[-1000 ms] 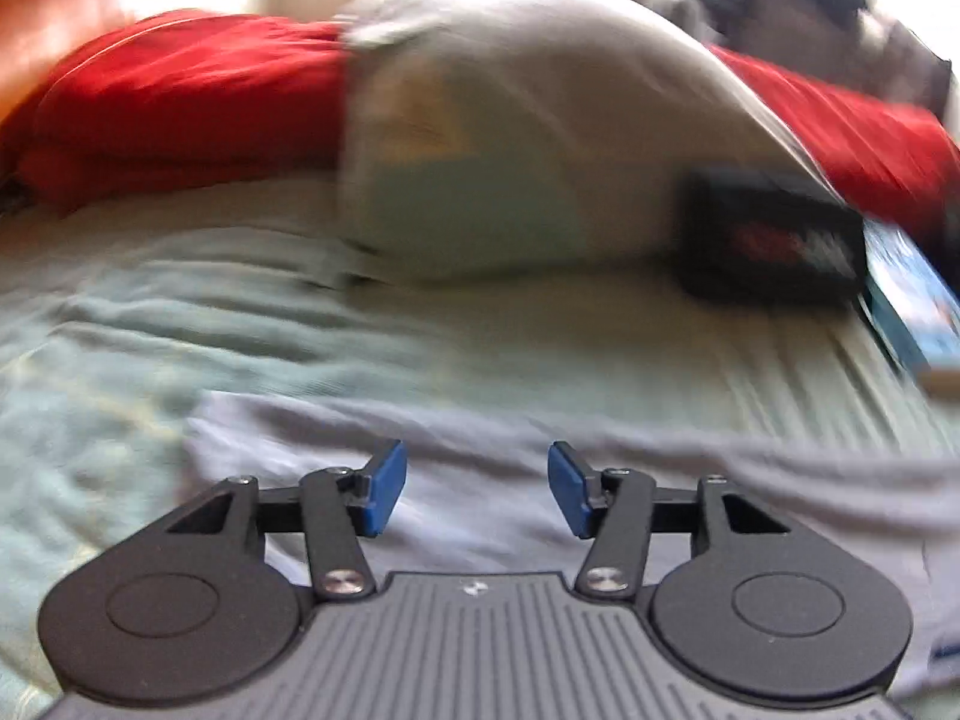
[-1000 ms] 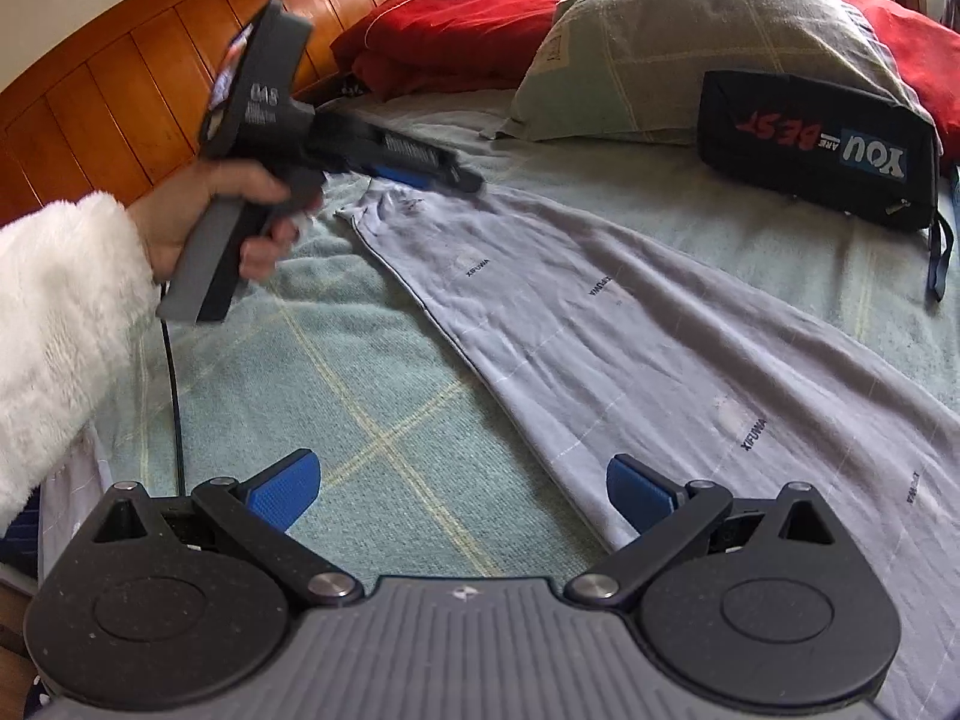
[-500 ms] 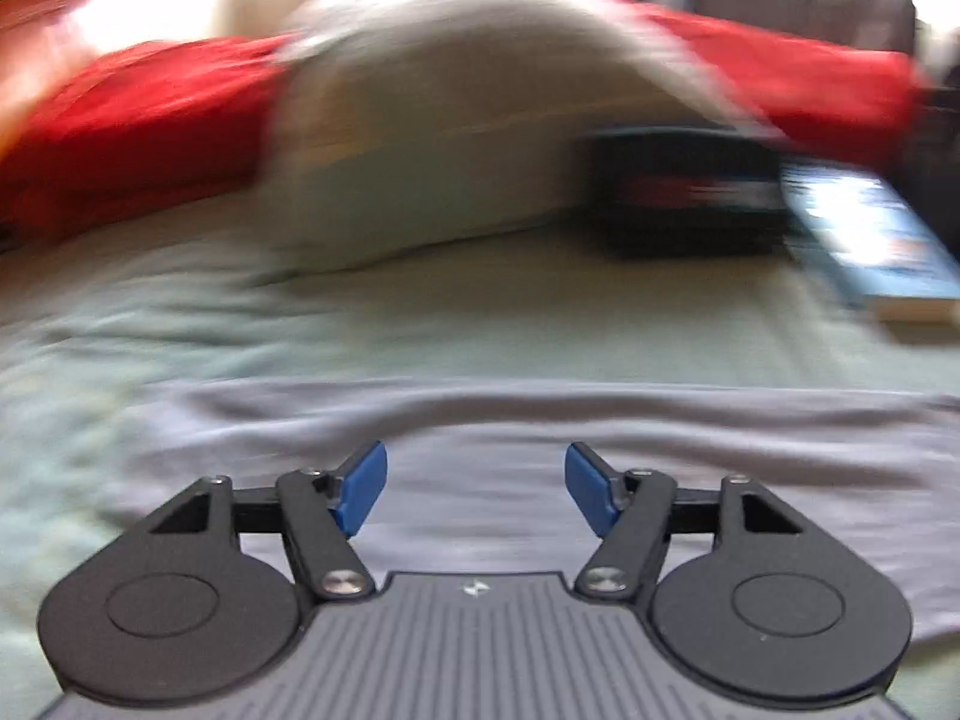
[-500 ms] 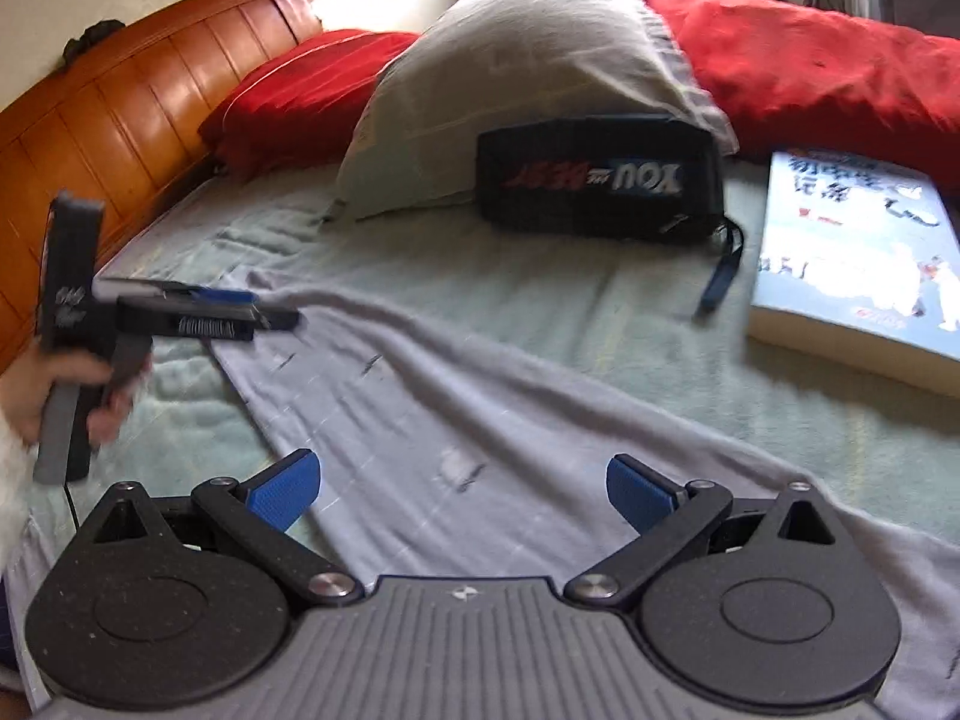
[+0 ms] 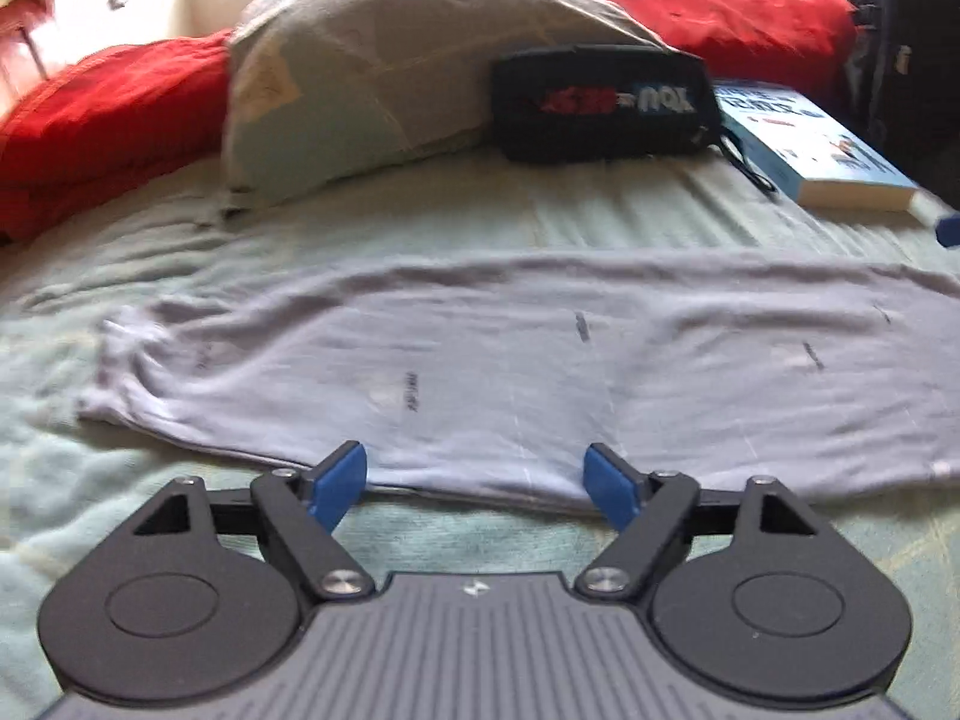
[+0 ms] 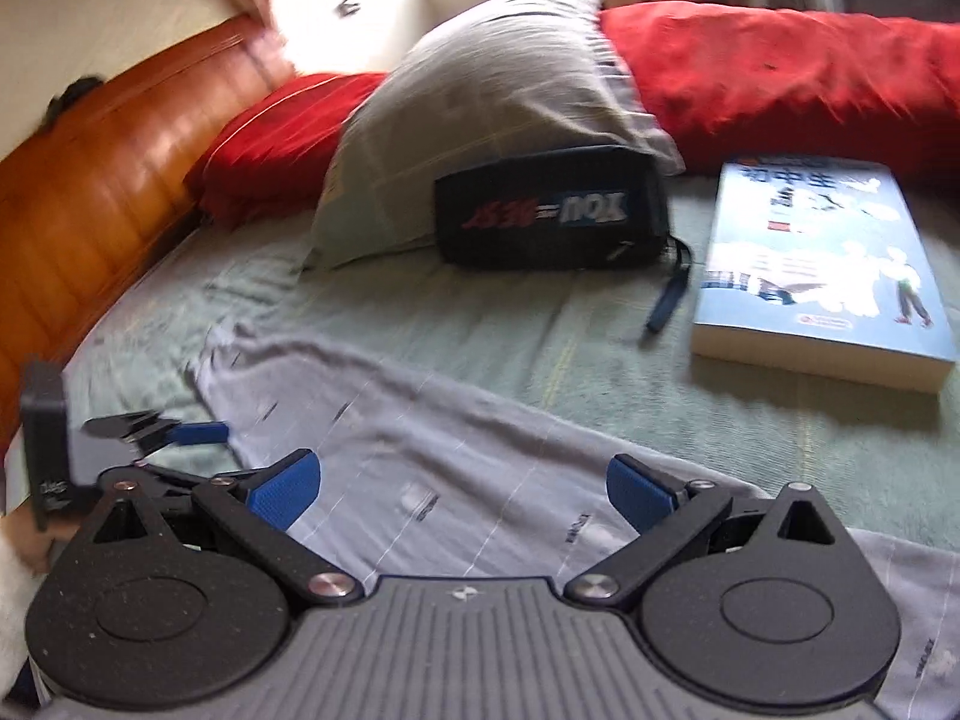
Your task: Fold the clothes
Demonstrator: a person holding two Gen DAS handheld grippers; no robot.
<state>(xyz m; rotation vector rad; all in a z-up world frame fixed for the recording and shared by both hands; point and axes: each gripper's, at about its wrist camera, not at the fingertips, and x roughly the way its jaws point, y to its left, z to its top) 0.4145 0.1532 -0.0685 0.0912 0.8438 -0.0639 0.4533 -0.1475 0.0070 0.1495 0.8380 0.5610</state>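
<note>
We see the lilac garment (image 5: 510, 360) lying flat across the green bedspread (image 5: 420, 228). Left gripper (image 5: 477, 480) fingers spread wide at its near hem, empty; right gripper (image 6: 462, 486) likewise spread above the cloth. Black pouch (image 6: 549, 213) reads "YOU ARE BEST", inverted. Book (image 6: 822, 264) title unreadable

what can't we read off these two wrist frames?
- Grey garment: right end cut off by the frame edge in the left wrist view; near part hidden behind the right claw body in the right wrist view.
- Small print on it: blurred.
- Left claw, right wrist view: motion-smeared, partly hidden.
- Book title: blurred.
</note>
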